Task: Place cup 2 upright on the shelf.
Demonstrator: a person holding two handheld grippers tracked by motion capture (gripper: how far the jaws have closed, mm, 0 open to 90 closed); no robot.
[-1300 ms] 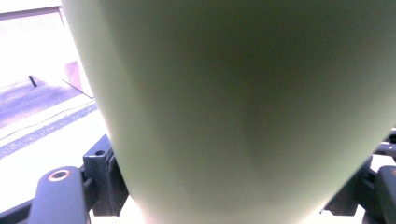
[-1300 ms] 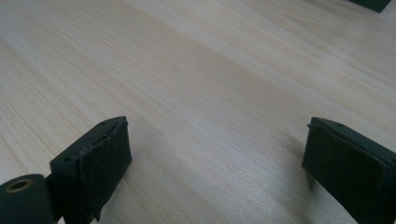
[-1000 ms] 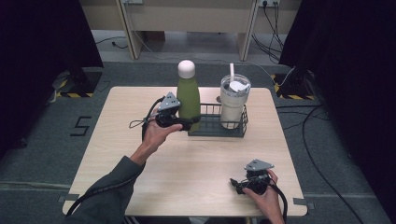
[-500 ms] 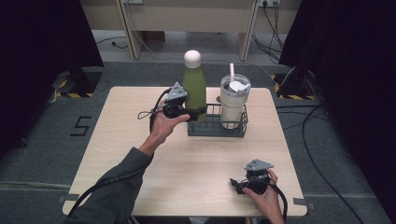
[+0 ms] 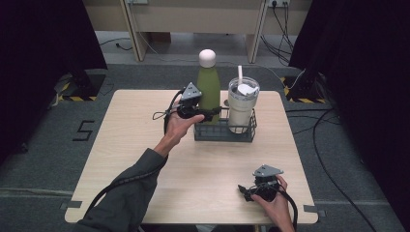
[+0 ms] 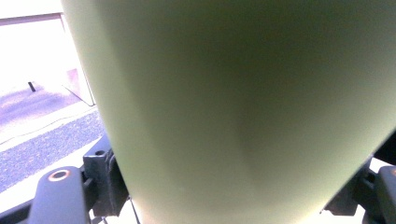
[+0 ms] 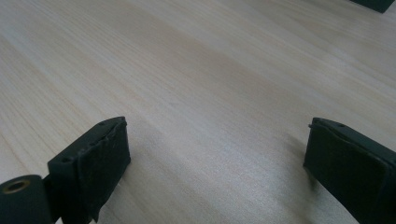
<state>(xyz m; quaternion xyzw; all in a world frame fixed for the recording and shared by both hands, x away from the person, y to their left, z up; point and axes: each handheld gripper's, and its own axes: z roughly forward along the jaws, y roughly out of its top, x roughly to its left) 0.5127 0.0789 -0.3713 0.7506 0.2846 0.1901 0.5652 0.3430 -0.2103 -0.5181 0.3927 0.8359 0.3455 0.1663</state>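
A green bottle (image 5: 209, 87) with a white cap stands upright at the left end of the black wire basket (image 5: 225, 132). My left gripper (image 5: 207, 114) is shut on its lower body. The gripper and hand hide the bottle's base, so I cannot tell whether it is inside the basket. In the left gripper view the bottle (image 6: 233, 102) fills the frame between the two jaws. A clear tumbler (image 5: 241, 104) with a lid and white straw stands in the basket's right part. My right gripper (image 5: 247, 189) rests open on the wooden table (image 5: 145, 116) near the front right, with only bare wood (image 7: 210, 84) between its jaws.
The basket sits at the table's far middle. A cable trails from each gripper along the forearms. Dark curtains hang on both sides, and cables lie on the floor to the right.
The left gripper has carried the green bottle upward and a little to the right, toward the basket's left end. The right gripper has stayed where it was.
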